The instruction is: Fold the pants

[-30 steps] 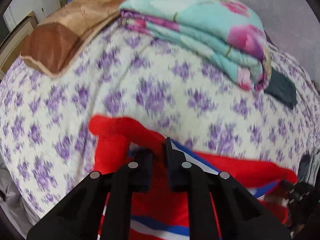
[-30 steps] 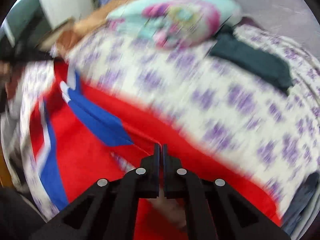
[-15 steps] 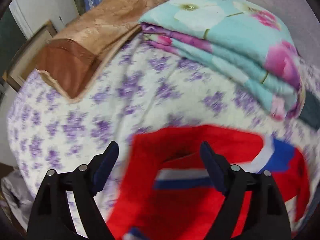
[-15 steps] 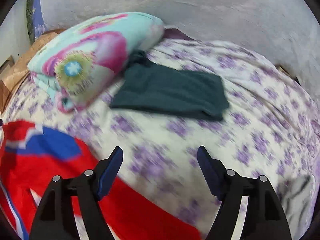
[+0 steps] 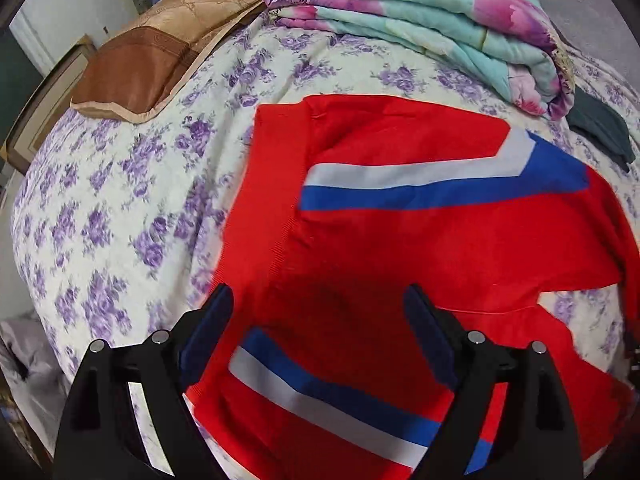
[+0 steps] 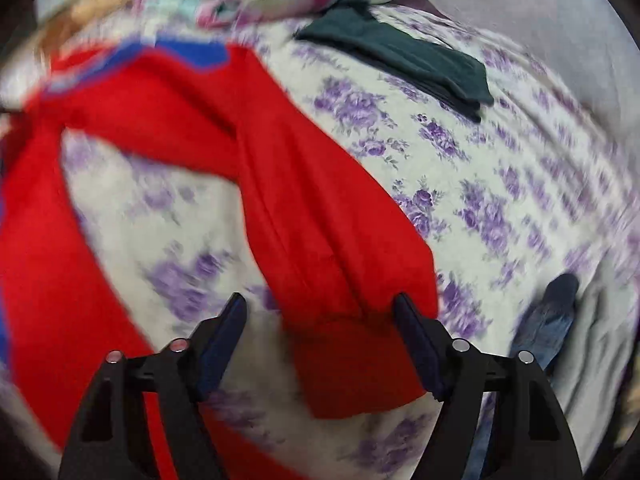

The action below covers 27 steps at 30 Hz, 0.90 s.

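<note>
A: From the left wrist, how does the left tool (image 5: 318,312) stand?

B: Its jaws are wide apart, and nothing is pinched. Both blue pads hang over the red pants (image 5: 400,240), which lie spread on the bed (image 5: 112,208); whether a pad brushes the cloth cannot be told.

A: And the pants themselves?

B: Soft red knit with a fine rib, crossed by white and blue bands. One band bends up at an angle near the far edge; another runs slantwise between the fingers. The cloth is partly folded over itself, with a creased flap on top.

A: What surrounds them?

B: A cream bed sheet printed with purple flowers. Beyond lie a glossy brown and tan pillow (image 5: 152,60), a thick folded quilt (image 5: 420,20) in turquoise with pink blooms, and a dark green garment (image 5: 600,128) just beside the quilt.

A: Now the right wrist view.

B: It is blurred. The right tool (image 6: 320,312) has its jaws apart and closing. A red pant leg (image 6: 320,220) runs down between them, its hem end lying flat on the sheet. The right pad stands at the leg's edge; no clamping shows. The other leg curves off to the left, with bare sheet between the two. The dark green garment lies folded farther back, well apart from the pants.
</note>
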{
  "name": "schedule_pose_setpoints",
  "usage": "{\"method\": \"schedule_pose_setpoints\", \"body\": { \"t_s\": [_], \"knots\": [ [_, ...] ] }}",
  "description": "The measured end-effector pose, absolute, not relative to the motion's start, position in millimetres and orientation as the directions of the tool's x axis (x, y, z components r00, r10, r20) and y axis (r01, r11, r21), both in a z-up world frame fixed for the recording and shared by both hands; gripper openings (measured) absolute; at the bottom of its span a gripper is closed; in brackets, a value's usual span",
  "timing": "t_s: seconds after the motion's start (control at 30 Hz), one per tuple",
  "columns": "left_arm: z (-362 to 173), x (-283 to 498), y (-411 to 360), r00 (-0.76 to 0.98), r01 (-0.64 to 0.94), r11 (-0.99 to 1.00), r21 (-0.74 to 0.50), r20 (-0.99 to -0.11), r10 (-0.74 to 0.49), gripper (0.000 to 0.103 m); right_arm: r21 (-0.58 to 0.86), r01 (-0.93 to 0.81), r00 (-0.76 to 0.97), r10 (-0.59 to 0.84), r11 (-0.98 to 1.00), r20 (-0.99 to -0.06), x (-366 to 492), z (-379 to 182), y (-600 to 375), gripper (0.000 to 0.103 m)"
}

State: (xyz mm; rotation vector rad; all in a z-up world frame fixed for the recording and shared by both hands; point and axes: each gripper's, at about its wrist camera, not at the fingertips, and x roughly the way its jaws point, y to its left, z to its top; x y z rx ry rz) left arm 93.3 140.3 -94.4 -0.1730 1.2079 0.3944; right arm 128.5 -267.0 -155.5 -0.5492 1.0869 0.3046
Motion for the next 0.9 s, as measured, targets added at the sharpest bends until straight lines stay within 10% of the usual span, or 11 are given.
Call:
{"method": "schedule_pose_setpoints", "body": {
  "t_s": [0.1, 0.3, 0.33, 0.43, 0.9],
  "knots": [
    [-85, 92, 131, 0.316, -0.366, 0.927, 0.084, -0.926, 0.208, 0.085, -0.132, -0.479, 0.337, 0.042, 0.868, -0.941, 149, -135, -280, 0.015],
    [-62, 86, 134, 0.368, -0.383, 0.916, 0.123, -0.889, 0.273, 0.085, 0.092, -0.412, 0.295, 0.229, 0.906, -0.928, 218, -57, -325, 0.013],
    [-61, 87, 135, 0.364, -0.388, 0.914, 0.119, -0.891, 0.270, 0.085, 0.090, -0.345, 0.354, 0.218, 0.934, -0.909, 247, -48, -337, 0.019],
    [-58, 91, 131, 0.362, -0.389, 0.911, 0.134, -0.888, 0.285, 0.085, -0.159, -0.011, 0.600, -0.121, 0.987, -0.791, 297, -30, -363, 0.083],
    [-90, 60, 157, 0.242, -0.505, 0.856, 0.115, -0.933, 0.268, 0.085, -0.009, 0.062, 0.358, -0.031, 0.998, -0.933, 280, -141, -347, 0.074]
  ]
}}
